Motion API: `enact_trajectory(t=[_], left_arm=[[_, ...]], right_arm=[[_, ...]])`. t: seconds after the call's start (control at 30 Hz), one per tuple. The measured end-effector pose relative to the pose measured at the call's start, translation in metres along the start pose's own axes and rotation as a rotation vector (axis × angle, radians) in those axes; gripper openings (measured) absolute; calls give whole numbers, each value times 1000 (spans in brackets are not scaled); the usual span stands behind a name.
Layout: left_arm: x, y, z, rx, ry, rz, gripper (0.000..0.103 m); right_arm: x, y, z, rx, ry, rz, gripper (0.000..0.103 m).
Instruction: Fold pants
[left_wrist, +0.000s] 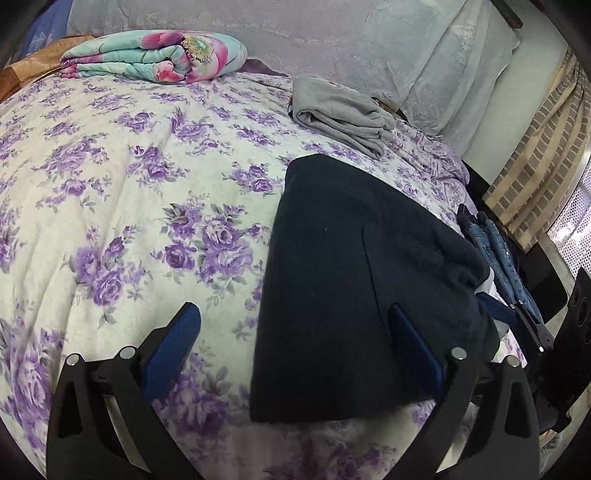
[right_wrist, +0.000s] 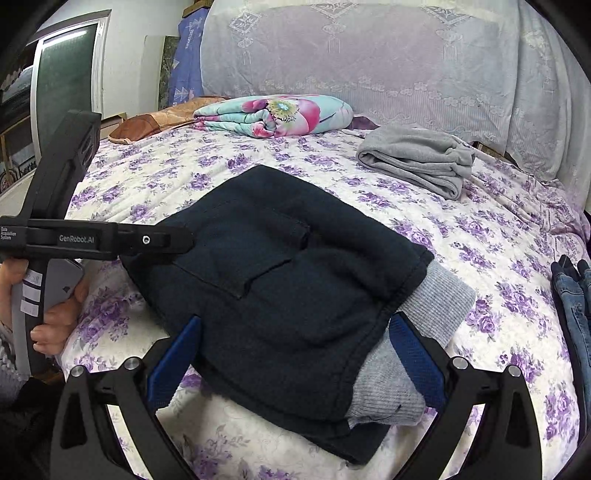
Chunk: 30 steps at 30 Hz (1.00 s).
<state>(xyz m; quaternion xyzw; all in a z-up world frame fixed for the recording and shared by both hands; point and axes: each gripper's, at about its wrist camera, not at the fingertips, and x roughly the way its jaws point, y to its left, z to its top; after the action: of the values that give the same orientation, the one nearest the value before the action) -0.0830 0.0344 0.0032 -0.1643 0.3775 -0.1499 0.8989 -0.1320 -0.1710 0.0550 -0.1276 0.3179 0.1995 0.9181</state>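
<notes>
Pants, dark navy and already folded into a compact bundle, lie on the floral bedspread near the foot of the bed, with their grey ribbed cuffs poking out from under the dark fabric on the side nearest my right tool. Both tools are spread wide and grip nothing: the right one straddles the near edge of the bundle, and my left tool has one finger over bare bedspread and the other over the pants. My worry is the cuffs. If I close the right tool on the top layer only, I judge the layers would slide apart and the fold would open, and the soft, thick cloth looks ready to slump. A pull toward me could also drag the bundle off the bed's edge, which seems close. The folded grey garment and the jeans sit apart, so I see little risk of snagging them. How many layers the bundle holds I cannot tell, since the dark cloth swallows its own creases. The waistband is out of sight, the jeans are cut off by the frame, and whether my fingers touch the fabric is unclear.
</notes>
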Motion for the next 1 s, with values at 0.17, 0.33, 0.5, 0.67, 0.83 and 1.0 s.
enact_trajectory(t=[0.17,0.33,0.5,0.67,0.83,1.0], left_arm=[[1,1,0,-1,3,0,99],[2,2,0,1,3,2,99],[2,2,0,1,3,1,99],[3,3,0,7,5,10,99],[3,3,0,6,5,8,99],[3,3,-1,5,5,8,99]], right_arm=[[-3,3,0,-11,-5,-23,100],[-16,7,9,-21,-52,-71,100],[-16,-4,32,-3,-71,-139,100],[27,-12,32,-18,20,-249,100],[26,-12,31,-29,3,-270,100],[16,-10,28,-19,-10,-269,100]])
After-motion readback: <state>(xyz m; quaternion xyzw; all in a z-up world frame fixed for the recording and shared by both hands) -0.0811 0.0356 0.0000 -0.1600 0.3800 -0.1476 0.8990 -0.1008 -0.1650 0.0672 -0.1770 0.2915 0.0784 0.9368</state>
